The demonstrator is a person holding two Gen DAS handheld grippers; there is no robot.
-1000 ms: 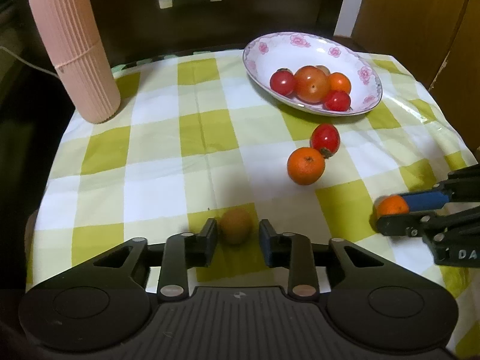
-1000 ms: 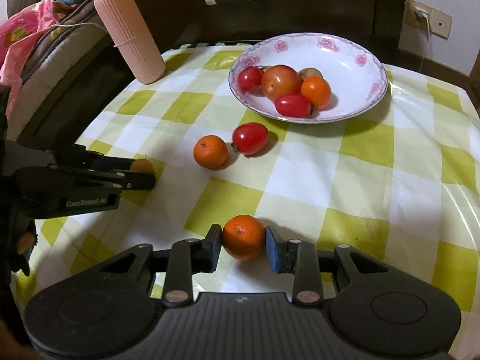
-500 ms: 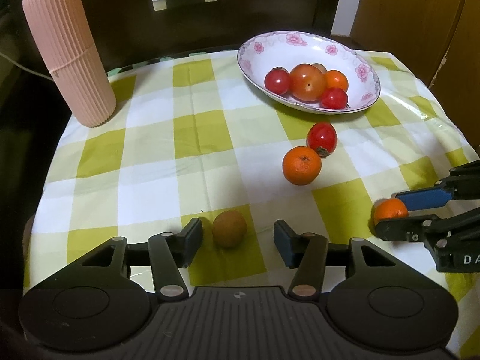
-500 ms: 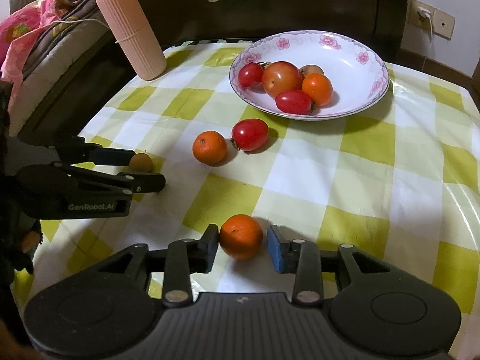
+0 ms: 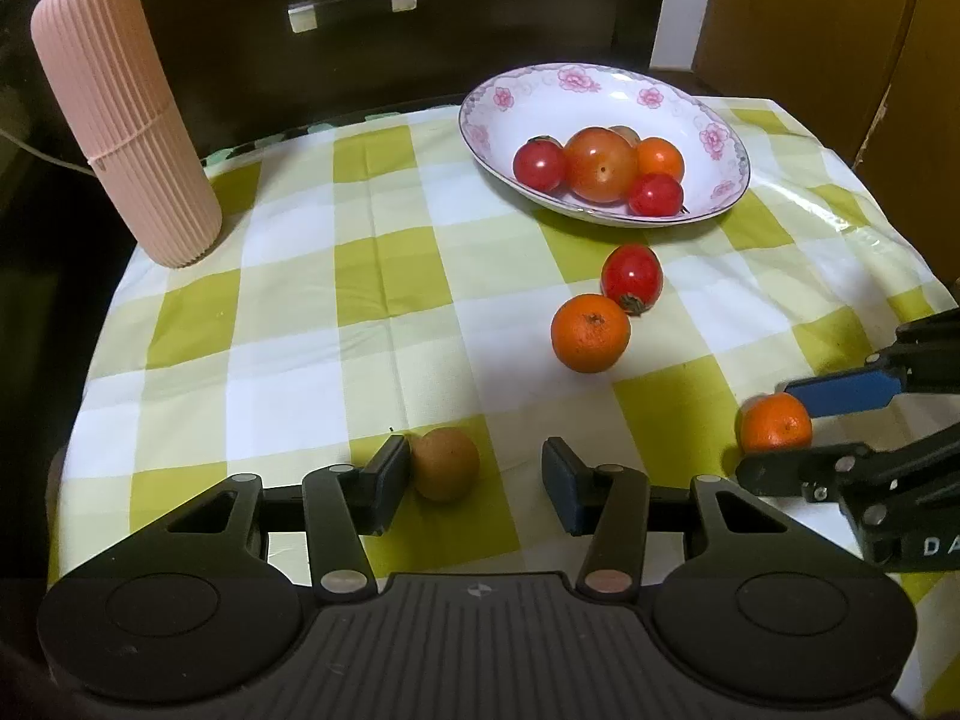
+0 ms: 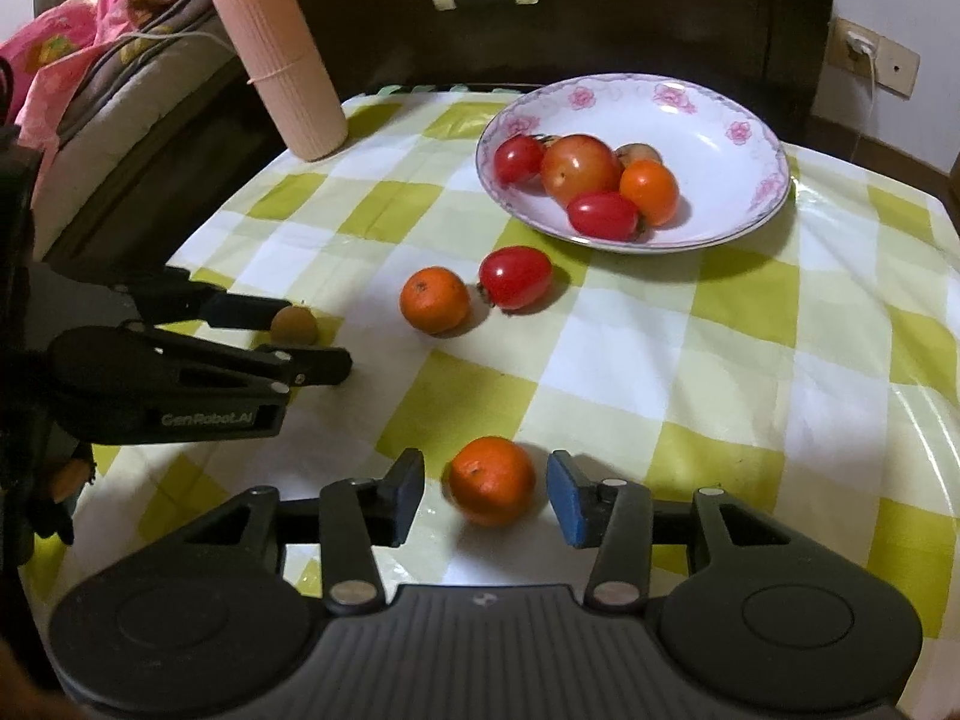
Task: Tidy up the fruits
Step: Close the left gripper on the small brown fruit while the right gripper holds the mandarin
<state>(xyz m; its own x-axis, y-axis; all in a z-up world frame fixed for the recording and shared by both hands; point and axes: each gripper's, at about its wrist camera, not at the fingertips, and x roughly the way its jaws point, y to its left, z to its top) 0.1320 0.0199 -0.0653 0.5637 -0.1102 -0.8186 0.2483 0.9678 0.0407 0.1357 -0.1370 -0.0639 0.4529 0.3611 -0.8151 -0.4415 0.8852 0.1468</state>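
A small brown fruit [image 5: 445,464] lies on the checked cloth between the jaws of my left gripper [image 5: 478,468]. It touches the left pad [image 5: 393,477], with a wide gap to the right pad, and the jaws are closing. My right gripper [image 6: 486,489] straddles a small orange [image 6: 492,480] with a gap on each side, its jaws opening. A loose orange [image 5: 590,333] and a red tomato [image 5: 632,278] lie side by side mid-table. The flowered bowl [image 5: 600,99] at the back holds several tomatoes and small fruits.
A tall pink ribbed container [image 5: 123,114] stands at the back left corner. A dark cabinet with a drawer handle [image 5: 351,5] rises behind the table. Bedding [image 6: 90,60] lies off the left edge. A glossy plastic sheet covers the cloth.
Both grippers have widened. The left let go of the brown fruit, which now rests against its left pad. The right pads have come off the orange, which stays on the cloth.
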